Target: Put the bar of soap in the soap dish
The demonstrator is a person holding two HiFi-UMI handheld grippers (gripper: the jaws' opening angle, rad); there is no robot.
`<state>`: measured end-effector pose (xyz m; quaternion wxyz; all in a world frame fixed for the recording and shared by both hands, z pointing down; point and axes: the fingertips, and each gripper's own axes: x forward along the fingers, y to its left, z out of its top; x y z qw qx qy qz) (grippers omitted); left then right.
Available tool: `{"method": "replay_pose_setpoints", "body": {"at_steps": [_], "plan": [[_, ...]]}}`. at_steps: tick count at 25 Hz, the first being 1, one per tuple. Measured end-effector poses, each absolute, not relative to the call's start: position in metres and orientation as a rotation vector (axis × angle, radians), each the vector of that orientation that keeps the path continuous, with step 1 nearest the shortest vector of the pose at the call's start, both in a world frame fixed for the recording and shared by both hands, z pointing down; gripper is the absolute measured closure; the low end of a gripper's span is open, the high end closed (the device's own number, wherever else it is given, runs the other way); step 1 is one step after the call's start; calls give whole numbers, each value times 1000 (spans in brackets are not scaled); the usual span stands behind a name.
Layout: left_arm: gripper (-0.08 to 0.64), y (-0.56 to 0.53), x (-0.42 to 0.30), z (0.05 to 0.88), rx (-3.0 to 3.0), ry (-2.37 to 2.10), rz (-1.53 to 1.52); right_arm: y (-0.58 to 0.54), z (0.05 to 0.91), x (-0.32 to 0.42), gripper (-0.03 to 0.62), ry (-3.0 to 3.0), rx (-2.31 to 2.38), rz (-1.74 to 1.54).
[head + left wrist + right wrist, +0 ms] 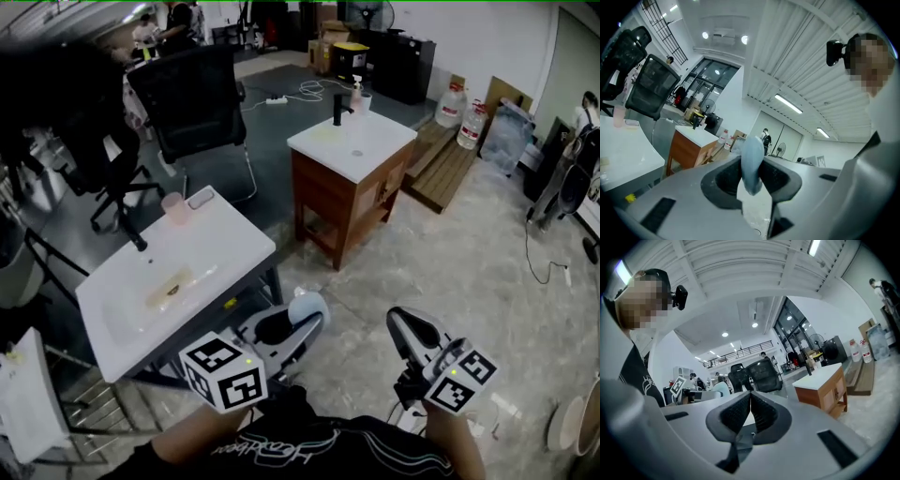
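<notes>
A pale blue bar of soap [308, 306] [752, 164] stands on edge between the pads of my left gripper [298, 323] [752, 177], which is shut on it just off the front right corner of the white washbasin [103, 328]. A small flat grey soap dish [201, 198] [632, 123] lies at the basin's far edge beside a pink cup [175, 207] [618, 116]. My right gripper [405, 324] [750, 409] hangs over the floor to the right, shut with nothing in it.
A black tap [132, 236] rises at the basin's back left. A wooden cabinet with a white sink top [352, 146] stands further off. Black office chairs [192, 98] sit behind the basin. Water bottles [462, 112] stand at the far right.
</notes>
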<state>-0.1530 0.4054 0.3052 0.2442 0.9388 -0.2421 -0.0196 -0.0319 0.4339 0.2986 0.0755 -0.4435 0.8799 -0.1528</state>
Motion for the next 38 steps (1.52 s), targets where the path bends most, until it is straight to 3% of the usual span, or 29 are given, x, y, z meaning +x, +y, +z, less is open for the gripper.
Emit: {"method": "replay_pose_setpoints", "body": {"at_steps": [12,38], "plan": [[432,238,-172,362,2446,-559,-4,267,360,-59,565,2644,-1475,-697],[431,75,-139,391,2457,-552,32,114,377,-34,565,2680,-1475,-652]]}}
